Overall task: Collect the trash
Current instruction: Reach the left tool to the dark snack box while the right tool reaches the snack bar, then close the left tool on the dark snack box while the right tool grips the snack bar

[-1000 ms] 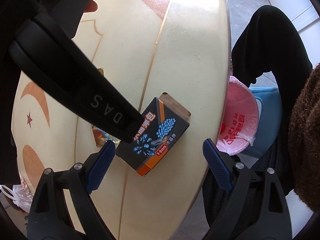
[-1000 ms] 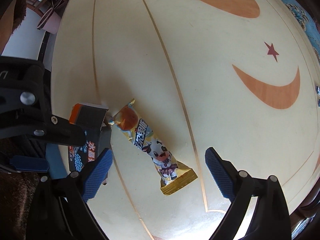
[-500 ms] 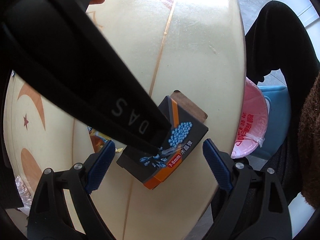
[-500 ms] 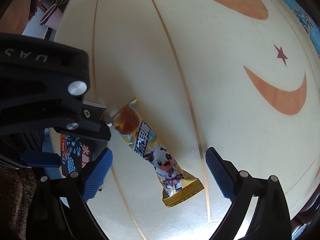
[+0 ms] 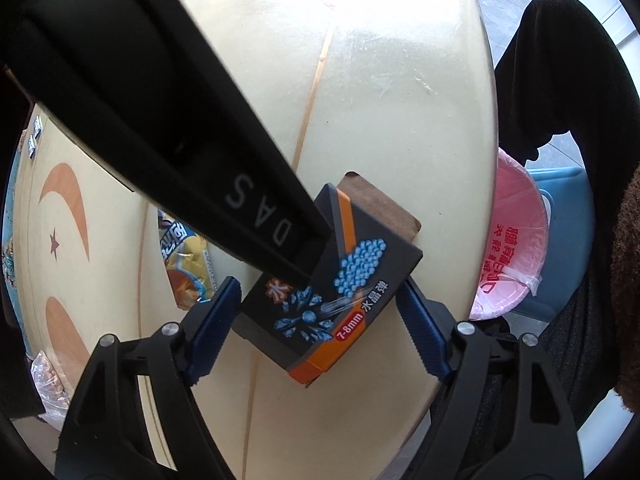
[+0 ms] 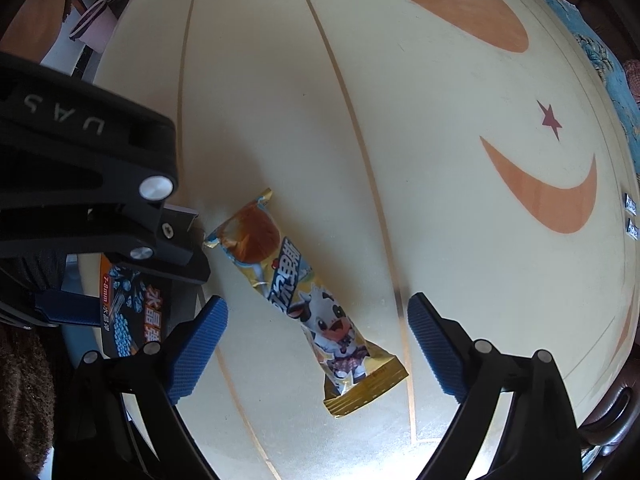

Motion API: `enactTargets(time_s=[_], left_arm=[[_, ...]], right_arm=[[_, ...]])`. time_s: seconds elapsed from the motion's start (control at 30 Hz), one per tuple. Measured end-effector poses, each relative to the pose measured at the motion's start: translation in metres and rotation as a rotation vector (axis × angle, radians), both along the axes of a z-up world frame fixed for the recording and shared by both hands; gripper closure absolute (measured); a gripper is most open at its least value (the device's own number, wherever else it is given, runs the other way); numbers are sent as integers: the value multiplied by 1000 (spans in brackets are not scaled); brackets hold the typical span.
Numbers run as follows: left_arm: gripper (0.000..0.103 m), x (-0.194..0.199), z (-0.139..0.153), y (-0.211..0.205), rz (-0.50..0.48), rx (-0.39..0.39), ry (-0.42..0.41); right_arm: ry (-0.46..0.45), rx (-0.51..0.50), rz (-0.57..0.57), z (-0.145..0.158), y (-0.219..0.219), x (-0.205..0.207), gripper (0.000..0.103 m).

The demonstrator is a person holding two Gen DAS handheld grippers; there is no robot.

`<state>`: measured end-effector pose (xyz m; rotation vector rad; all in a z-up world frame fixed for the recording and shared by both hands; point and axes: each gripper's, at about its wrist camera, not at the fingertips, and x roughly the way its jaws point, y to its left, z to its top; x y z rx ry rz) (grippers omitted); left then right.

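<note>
Both tools are spread wide, side by side and low. The left tool angles rightward, the right tool crosses just above it, blue pads apart.

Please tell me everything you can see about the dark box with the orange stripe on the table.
The dark box looks like thin cardboard, dark grey with orange bands, blue bead pictures, Chinese text and a "7-8mm" label. Its brown end flap stands open. It lies flat near the edge of the cream table, between the blue pads of the open left hand-held gripper; contact is unclear. The snack wrapper lies beside it.
</note>
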<state>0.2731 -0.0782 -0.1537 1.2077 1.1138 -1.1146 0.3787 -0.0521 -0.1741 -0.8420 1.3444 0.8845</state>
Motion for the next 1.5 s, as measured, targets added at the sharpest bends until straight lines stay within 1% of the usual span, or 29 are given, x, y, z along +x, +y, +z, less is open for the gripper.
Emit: enactTargets(time_s=[0.13,0.17,0.2,0.23,0.3,0.4,0.5,0.63,0.73,0.83,1.03,1.17,1.2,1.23,1.27,1.33,1.5], left_arm=[[30,1,2,0,27,-10,-9],[32,2,4,0,36,-15,-12],[34,4,6,1,48,-23,-15],[36,5,7,3,64,-31,-17],[40,5,9,6,93,-43,-1],[42,3,9,9,119,-49,-30],[42,5,11,9,167,-69,-30],[42,0,10,8,218,-88,-44],[43,-3,9,10,257,-106,-60],[44,-7,10,15,299,-128,-40],[44,-13,9,25,342,-138,-35],[45,-11,16,27,355,-152,-31],[45,-12,17,28,362,-154,-40],[45,-6,24,29,366,-153,-33],[45,-8,26,30,368,-156,-37],[45,-11,32,32,366,-167,-49],[45,-16,47,32,379,-189,-69]], right_arm=[[-2,2,-31,7,-1,14,21],[-5,4,-41,8,-2,17,25],[-6,6,-56,11,-4,19,33],[-8,10,-73,14,-6,22,39],[-10,12,-122,18,-11,29,66],[-22,6,-198,19,-12,28,73],[-36,18,-281,20,-16,26,78],[-50,51,-391,22,-24,25,80],[-66,70,-470,24,-29,23,85],[-92,74,-501,30,-32,22,86],[-94,84,-576,35,-51,22,87],[-122,102,-597,49,-61,17,87],[-131,111,-605,49,-72,28,87],[-136,117,-614,52,-76,25,87],[-145,120,-623,60,-73,12,87],[-158,129,-635,66,-79,7,87],[-175,121,-659,72,-95,-14,87]])
